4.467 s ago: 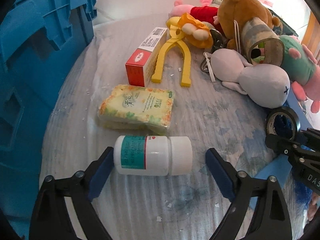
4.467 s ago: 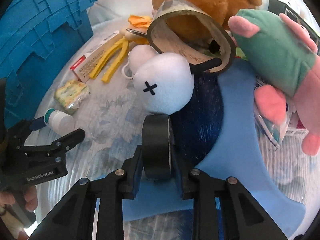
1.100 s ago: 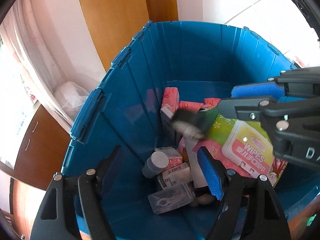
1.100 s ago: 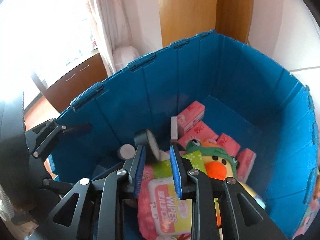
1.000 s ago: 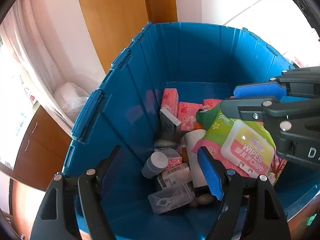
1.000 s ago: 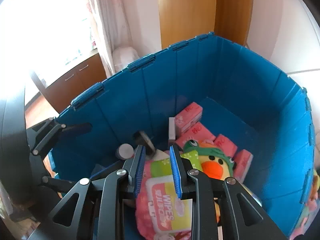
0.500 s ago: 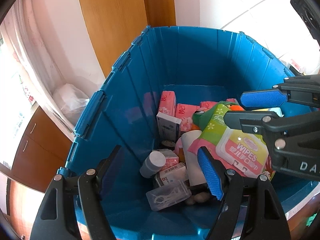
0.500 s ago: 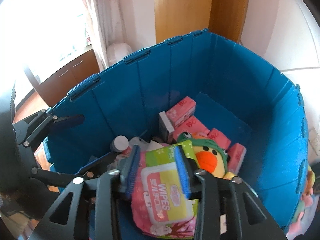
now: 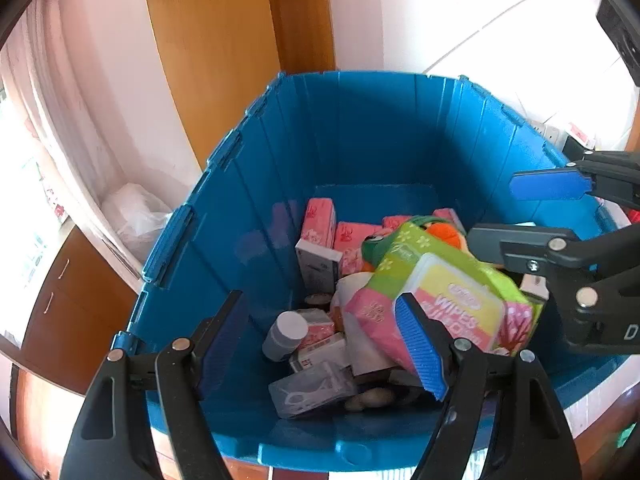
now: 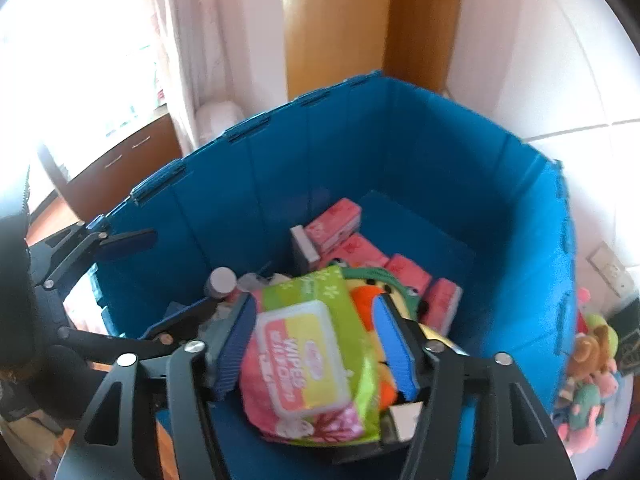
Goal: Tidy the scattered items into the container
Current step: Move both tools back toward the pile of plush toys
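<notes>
Fingers of my right gripper [image 10: 316,344] opening, nothing between pads; left gripper [image 9: 324,344] wide apart, holding nothing. Both above blue container [image 9: 360,136]. Inside it: wipes pack [image 10: 304,360] on top, duck plush [image 10: 366,294], pink tissue packs [image 9: 320,220], white-capped bottle [image 9: 286,334], clear floss box [image 9: 312,390].
</notes>
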